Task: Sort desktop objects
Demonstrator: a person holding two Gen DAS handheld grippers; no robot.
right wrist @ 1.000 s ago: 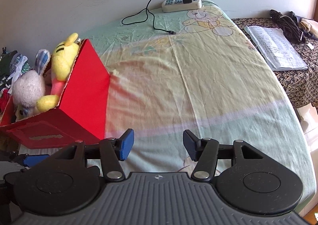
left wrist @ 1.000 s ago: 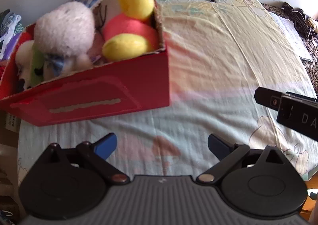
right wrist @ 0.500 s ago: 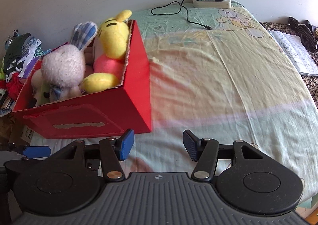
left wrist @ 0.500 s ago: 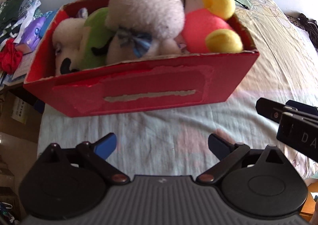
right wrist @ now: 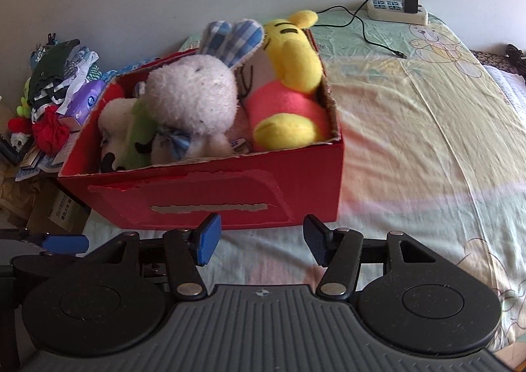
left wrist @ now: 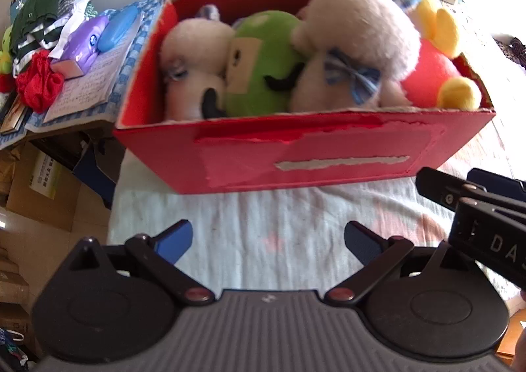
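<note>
- Red cardboard is seen in both views: a red box (left wrist: 322,155) stands on the bed sheet (right wrist: 411,128) near its left edge, packed with plush toys.
- Within the box, a white rabbit toy (right wrist: 194,99) with checked ears, a yellow bear toy (right wrist: 289,82) in a pink top, a green toy (left wrist: 266,59) and a white toy (left wrist: 194,66) are pressed against one another.
- Only by the right wrist view are the power strip (right wrist: 397,12) and its black cable (right wrist: 371,33) at the far edge of the sheet shown in full.
- Only by the left wrist view is the side table's clutter shown closely: a purple tissue pack (left wrist: 82,46), a blue case (left wrist: 118,28) and a red cloth (left wrist: 39,84).
- The left gripper (left wrist: 268,237) is held with its fingers wide apart and nothing between them, just in front of the box.
- The right gripper (right wrist: 261,240) is likewise spread and empty; part of it is cut off at the right margin of the left view.
- The green toy's face is largely hidden, and the left view is blurred.
</note>
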